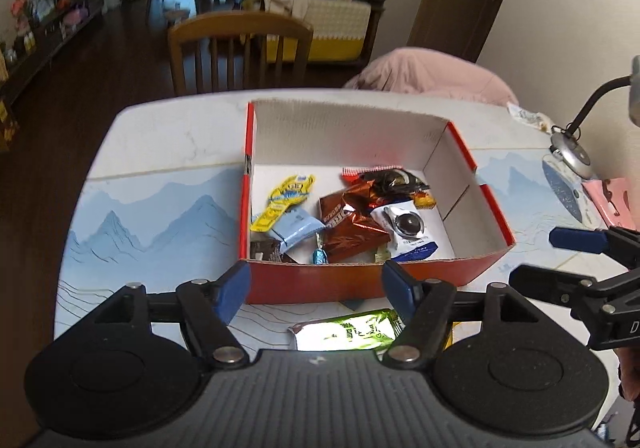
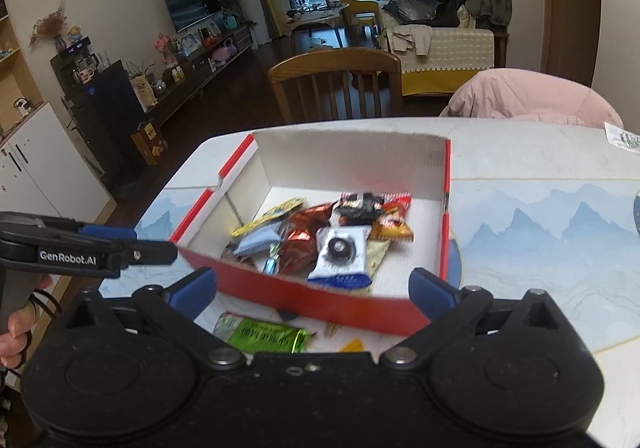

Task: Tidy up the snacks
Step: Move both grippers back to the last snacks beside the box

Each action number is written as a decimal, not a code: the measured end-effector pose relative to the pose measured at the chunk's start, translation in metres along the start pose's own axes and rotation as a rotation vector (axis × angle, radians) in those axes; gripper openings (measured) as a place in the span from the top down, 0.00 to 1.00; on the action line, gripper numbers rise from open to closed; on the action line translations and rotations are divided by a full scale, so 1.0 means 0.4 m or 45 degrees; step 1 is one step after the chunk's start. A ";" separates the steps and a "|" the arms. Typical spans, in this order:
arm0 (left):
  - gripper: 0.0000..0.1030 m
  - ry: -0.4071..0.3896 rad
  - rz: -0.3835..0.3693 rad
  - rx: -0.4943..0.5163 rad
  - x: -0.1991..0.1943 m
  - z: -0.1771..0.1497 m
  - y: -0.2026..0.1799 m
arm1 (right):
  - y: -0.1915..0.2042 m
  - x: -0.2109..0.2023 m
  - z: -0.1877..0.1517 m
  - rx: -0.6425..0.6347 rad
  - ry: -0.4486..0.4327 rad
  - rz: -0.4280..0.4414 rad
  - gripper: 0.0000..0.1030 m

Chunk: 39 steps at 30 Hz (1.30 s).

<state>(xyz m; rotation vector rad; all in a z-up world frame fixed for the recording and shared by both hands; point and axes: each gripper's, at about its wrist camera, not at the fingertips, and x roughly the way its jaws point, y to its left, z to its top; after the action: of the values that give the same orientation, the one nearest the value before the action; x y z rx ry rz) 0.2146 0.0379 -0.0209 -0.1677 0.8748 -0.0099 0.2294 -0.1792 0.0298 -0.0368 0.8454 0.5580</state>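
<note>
A red cardboard box (image 1: 320, 282) with a white inside stands on the table and holds several snack packets, among them a brown packet (image 1: 348, 226), a white cookie packet (image 1: 408, 230) and a yellow packet (image 1: 286, 198). The box also shows in the right wrist view (image 2: 320, 298). A green snack packet (image 1: 346, 332) lies on the table in front of the box, also seen in the right wrist view (image 2: 262, 336). My left gripper (image 1: 316, 290) is open and empty, above the green packet at the box's near wall. My right gripper (image 2: 314, 296) is open and empty at the same wall.
The table (image 1: 160, 152) has a blue mountain print. A desk lamp (image 1: 572, 152) and pink item (image 1: 608, 200) are at the right. A wooden chair (image 1: 240, 52) and a pink-covered chair (image 1: 432, 72) stand behind the table. A small yellow wrapper (image 2: 352, 346) lies near the green packet.
</note>
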 end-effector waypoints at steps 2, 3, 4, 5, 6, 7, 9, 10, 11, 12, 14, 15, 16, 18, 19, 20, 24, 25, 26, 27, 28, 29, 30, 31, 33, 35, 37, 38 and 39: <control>0.27 -0.052 0.011 0.023 -0.020 -0.018 0.000 | 0.011 -0.006 -0.019 -0.014 0.007 -0.004 0.00; 0.24 -0.066 0.010 0.035 -0.028 -0.025 0.001 | 0.018 -0.009 -0.029 -0.031 0.006 -0.017 0.00; 0.22 -0.073 0.004 0.040 -0.033 -0.032 0.003 | 0.027 -0.011 -0.040 -0.055 0.006 -0.030 0.00; 0.20 -0.077 -0.005 0.042 -0.038 -0.039 0.007 | 0.034 -0.013 -0.053 -0.085 0.008 -0.036 0.00; 0.20 -0.078 -0.019 0.045 -0.041 -0.046 0.011 | 0.042 -0.016 -0.064 -0.115 0.007 -0.036 0.00; 0.20 -0.074 -0.031 0.051 -0.043 -0.053 0.014 | 0.051 -0.020 -0.078 -0.150 0.002 -0.023 0.00; 0.20 -0.058 -0.056 0.063 -0.041 -0.071 0.019 | 0.062 -0.026 -0.101 -0.199 0.009 0.005 0.00; 0.20 -0.044 -0.064 0.074 -0.037 -0.079 0.020 | 0.068 -0.026 -0.112 -0.217 0.022 0.009 0.00; 0.20 -0.029 -0.073 0.088 -0.032 -0.088 0.021 | 0.074 -0.024 -0.125 -0.235 0.041 0.002 0.00; 0.20 -0.013 -0.085 0.102 -0.028 -0.099 0.022 | 0.076 -0.018 -0.137 -0.250 0.063 -0.011 0.00; 0.20 0.033 -0.117 0.146 -0.016 -0.119 0.018 | 0.077 -0.006 -0.161 -0.259 0.106 -0.006 0.00; 0.20 0.060 -0.135 0.178 -0.008 -0.127 0.014 | 0.074 0.001 -0.170 -0.254 0.127 0.008 0.00; 0.20 0.080 -0.147 0.212 -0.002 -0.136 0.008 | 0.069 0.012 -0.175 -0.252 0.151 0.021 0.00; 0.20 0.107 -0.159 0.256 0.009 -0.151 0.000 | 0.059 0.035 -0.180 -0.254 0.188 0.027 0.01; 0.20 0.112 -0.164 0.261 0.011 -0.156 -0.002 | 0.053 0.050 -0.182 -0.261 0.203 0.014 0.01; 0.20 0.115 -0.170 0.259 0.013 -0.162 -0.002 | 0.048 0.063 -0.179 -0.269 0.213 0.009 0.02; 0.20 0.134 -0.170 0.232 0.021 -0.174 -0.003 | 0.012 0.138 -0.175 -0.289 0.287 -0.004 0.05; 0.20 0.135 -0.166 0.229 0.023 -0.175 -0.006 | 0.005 0.156 -0.175 -0.298 0.308 -0.005 0.07; 0.20 0.134 -0.160 0.226 0.025 -0.175 -0.009 | 0.000 0.172 -0.175 -0.310 0.326 -0.008 0.07; 0.20 0.132 -0.156 0.221 0.028 -0.175 -0.012 | -0.007 0.188 -0.174 -0.324 0.344 -0.008 0.08; 0.20 0.132 -0.156 0.213 0.029 -0.177 -0.012 | -0.010 0.206 -0.173 -0.341 0.361 -0.002 0.10; 0.20 0.133 -0.155 0.200 0.030 -0.177 -0.012 | -0.014 0.219 -0.171 -0.354 0.371 0.006 0.10; 0.20 0.136 -0.153 0.183 0.033 -0.178 -0.010 | -0.017 0.230 -0.172 -0.370 0.381 0.010 0.10; 0.20 0.140 -0.146 0.167 0.037 -0.180 -0.008 | -0.016 0.243 -0.175 -0.400 0.390 0.005 0.12; 0.20 0.144 -0.125 0.140 0.044 -0.185 -0.001 | -0.012 0.265 -0.185 -0.467 0.406 -0.008 0.17; 0.20 0.149 -0.106 0.127 0.050 -0.190 0.003 | -0.015 0.283 -0.189 -0.494 0.426 -0.008 0.19; 0.20 0.152 -0.087 0.124 0.056 -0.193 0.005 | -0.019 0.296 -0.189 -0.500 0.444 -0.005 0.23; 0.20 0.155 -0.082 0.123 0.057 -0.194 0.007 | -0.021 0.302 -0.188 -0.504 0.452 -0.003 0.25; 0.20 0.157 -0.076 0.122 0.060 -0.194 0.008 | -0.022 0.305 -0.188 -0.507 0.457 0.003 0.30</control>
<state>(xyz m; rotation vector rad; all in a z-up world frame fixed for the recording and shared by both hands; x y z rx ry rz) 0.1704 0.0282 -0.0884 -0.1044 0.9899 -0.1188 0.2456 -0.1500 -0.1100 -0.5125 1.0700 0.7277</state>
